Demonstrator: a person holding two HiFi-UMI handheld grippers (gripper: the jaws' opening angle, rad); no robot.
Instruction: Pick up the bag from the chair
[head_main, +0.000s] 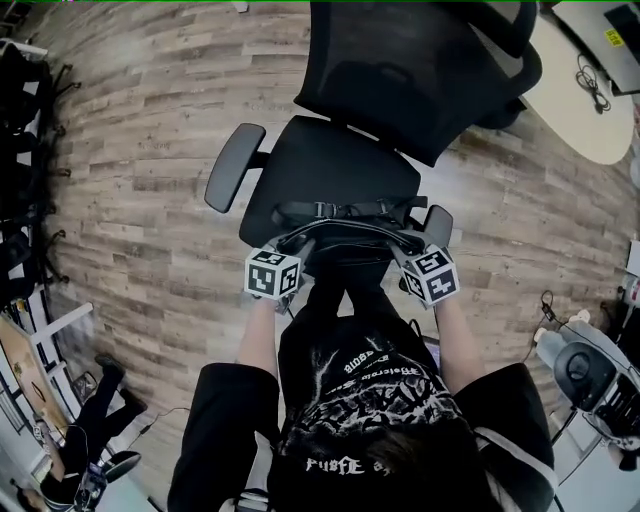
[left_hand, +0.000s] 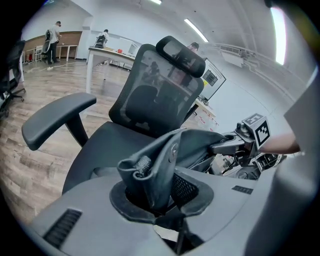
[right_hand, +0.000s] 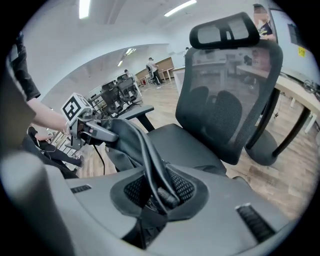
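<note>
The black soft fabric bag (head_main: 345, 238) hangs stretched between the two grippers, just above the front edge of the seat of the black mesh-backed office chair (head_main: 340, 170). Its lower part is hidden behind the grippers and the person's body, so I cannot tell whether it touches the seat's front edge. In both gripper views the seat surface behind the bag looks bare.

The left gripper (head_main: 298, 247) is at the left front corner of the seat. Its jaws stand narrow and pinch a folded edge of the bag with a zipper end on it. The right gripper (head_main: 402, 247) is at the right front corner of the seat. Its jaws are also narrow and clamp on a rolled edge of the bag. Both point steeply down toward the seat.

By my judgement, the grasp is done and the step in hand is the lift away from the chair. The next move calls for raising both grippers together at the same rate, so the fabric is not pulled out of one pinch. The bag should also come toward the person, away from the seat front and clear of the grey padded armrest (head_main: 234, 166) at the left of the seat. The grip is only on thin folded cloth, so slipping is the risk I would watch.
</note>
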